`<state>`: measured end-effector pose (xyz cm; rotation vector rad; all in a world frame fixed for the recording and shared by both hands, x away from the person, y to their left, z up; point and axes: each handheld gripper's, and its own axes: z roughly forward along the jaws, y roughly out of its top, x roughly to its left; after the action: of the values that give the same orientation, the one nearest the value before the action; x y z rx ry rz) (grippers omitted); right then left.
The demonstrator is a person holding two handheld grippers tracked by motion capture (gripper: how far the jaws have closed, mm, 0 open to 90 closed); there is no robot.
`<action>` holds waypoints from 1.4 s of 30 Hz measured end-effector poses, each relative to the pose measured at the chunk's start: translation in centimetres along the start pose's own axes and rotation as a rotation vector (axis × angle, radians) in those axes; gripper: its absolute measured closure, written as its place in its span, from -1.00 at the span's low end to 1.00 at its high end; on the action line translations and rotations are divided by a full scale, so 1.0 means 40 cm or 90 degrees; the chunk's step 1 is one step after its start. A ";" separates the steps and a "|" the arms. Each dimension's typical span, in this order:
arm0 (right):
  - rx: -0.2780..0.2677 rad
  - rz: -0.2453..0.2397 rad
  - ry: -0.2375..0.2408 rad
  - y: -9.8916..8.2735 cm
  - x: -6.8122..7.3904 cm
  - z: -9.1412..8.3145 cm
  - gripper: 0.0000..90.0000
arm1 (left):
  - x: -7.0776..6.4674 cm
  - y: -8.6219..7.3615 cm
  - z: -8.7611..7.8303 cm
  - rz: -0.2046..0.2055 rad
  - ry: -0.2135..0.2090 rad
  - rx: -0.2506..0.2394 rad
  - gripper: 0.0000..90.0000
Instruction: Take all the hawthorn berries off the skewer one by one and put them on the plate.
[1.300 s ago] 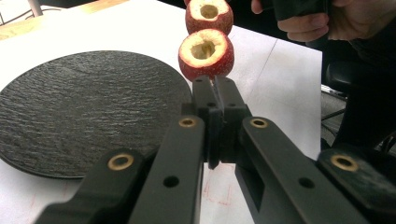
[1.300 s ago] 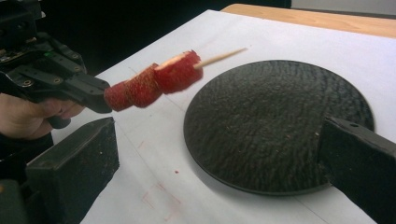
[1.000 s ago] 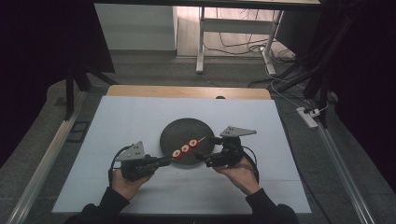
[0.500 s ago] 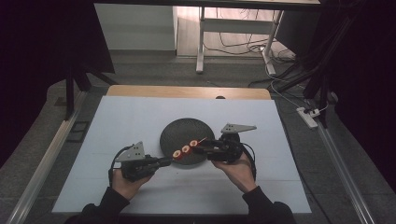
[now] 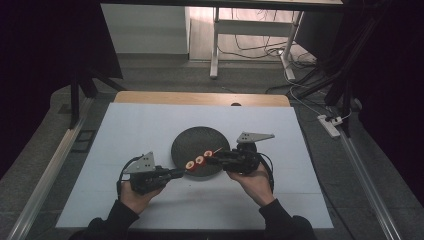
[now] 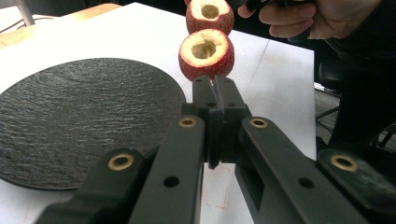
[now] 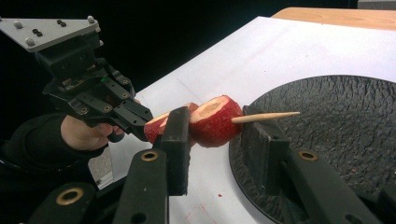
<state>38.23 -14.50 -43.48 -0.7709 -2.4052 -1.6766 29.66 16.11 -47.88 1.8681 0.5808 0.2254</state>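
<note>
Right tongs (image 5: pixel 212 159) advanced | skewer (image 5: pixel 202 160) tip points plate-ward (image 5: pixel 200 137)

Looks like a lab or recording studio: dark surroundings, a white-covered bench (image 5: pixel 150 125) under a fixed camera, metal frame rails (image 5: pixel 45 165), loose cables (image 5: pixel 260 47) and a power strip (image 5: pixel 331 126) on the floor.
</note>
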 end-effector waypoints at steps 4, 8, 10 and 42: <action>-0.002 0.002 0.002 0.001 0.000 -0.001 0.41 | 0.002 0.000 -0.003 0.001 -0.002 -0.009 1.00; -0.013 0.010 -0.004 0.002 -0.004 -0.004 0.42 | 0.002 0.000 -0.006 0.005 0.006 -0.001 1.00; -0.047 0.030 -0.029 0.008 -0.026 -0.035 0.42 | 0.011 -0.005 -0.013 -0.006 0.005 -0.002 1.00; 0.037 -0.092 -0.194 -0.024 -0.113 0.029 0.41 | 0.036 -0.021 -0.037 -0.051 0.046 -0.013 0.99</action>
<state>41.91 -15.27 -46.42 -0.9239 -2.7606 -1.6330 30.04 18.24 -48.27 1.8189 0.6990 0.2468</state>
